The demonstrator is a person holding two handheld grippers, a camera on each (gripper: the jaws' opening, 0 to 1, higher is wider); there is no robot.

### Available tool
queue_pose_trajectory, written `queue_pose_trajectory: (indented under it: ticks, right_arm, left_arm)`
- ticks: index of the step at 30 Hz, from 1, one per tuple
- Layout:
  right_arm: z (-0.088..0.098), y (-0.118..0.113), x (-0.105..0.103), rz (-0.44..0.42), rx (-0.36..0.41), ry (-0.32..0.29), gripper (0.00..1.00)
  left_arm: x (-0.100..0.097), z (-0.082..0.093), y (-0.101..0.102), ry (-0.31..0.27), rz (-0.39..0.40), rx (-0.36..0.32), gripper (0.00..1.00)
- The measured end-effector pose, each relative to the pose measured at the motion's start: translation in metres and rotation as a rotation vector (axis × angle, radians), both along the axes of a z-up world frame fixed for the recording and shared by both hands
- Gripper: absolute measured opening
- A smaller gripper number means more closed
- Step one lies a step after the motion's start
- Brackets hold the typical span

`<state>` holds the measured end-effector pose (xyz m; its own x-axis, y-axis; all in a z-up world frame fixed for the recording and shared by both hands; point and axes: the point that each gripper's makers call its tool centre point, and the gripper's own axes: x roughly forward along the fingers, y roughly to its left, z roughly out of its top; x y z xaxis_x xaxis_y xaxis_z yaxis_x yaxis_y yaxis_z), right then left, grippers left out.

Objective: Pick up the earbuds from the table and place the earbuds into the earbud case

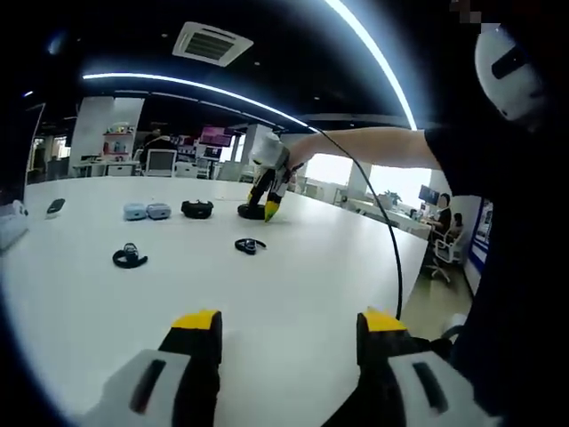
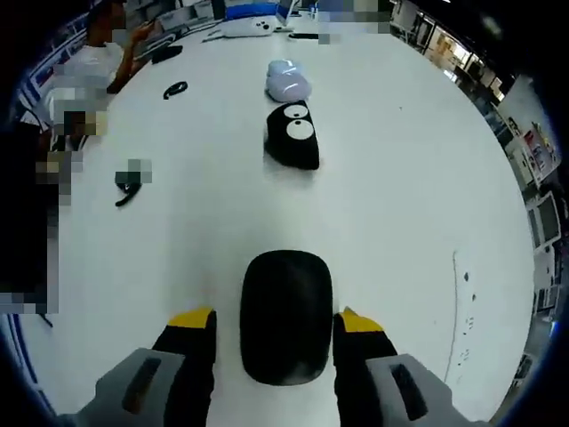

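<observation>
Open office around a large white round table [image 1: 293, 294]

Curved white light strips [image 1: 196, 87] and a square ceiling vent [image 1: 212, 42] hang on the dark ceiling; bright windows [image 1: 396, 182] and desks with monitors [image 1: 160, 162] stand far behind.

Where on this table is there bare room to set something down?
Bare table lies right of the open black case and closed black case; also between the left gripper and two earbuds. Crowded: the row of cases near the right gripper.
</observation>
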<state>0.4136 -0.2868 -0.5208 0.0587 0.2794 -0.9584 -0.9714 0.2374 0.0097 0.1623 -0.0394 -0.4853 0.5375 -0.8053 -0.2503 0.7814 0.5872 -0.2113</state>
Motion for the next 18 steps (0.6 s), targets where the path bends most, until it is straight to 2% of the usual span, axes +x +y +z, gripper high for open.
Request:
queue_pose_trajectory:
  ticks: [3,4,6,9,15,18]
  right_arm:
    - [0.001,0.002,0.000,-0.001,0.005,-0.004,0.44]
    - [0.001,0.002,0.000,0.000,0.004,-0.008,0.40]
    - [0.001,0.005,0.001,0.004,0.018,-0.015,0.39]
    - [0.001,0.002,-0.002,-0.035,0.002,-0.007,0.39]
    - [0.009,0.010,-0.023,-0.061,0.015,0.010,0.38]
    - [0.017,0.022,-0.042,-0.048,0.038,0.009,0.38]
  left_arm:
    - [0.000,0.000,-0.003,0.002,-0.006,-0.004,0.62]
    - [0.000,0.000,-0.004,0.001,-0.007,-0.006,0.62]
    - [-0.001,0.000,-0.005,0.002,-0.007,-0.010,0.62]
    - [-0.002,0.000,-0.006,0.002,-0.009,-0.012,0.62]
    - [-0.007,0.002,-0.006,0.001,-0.009,-0.024,0.62]
    - [-0.009,0.001,-0.007,0.003,-0.013,-0.029,0.62]
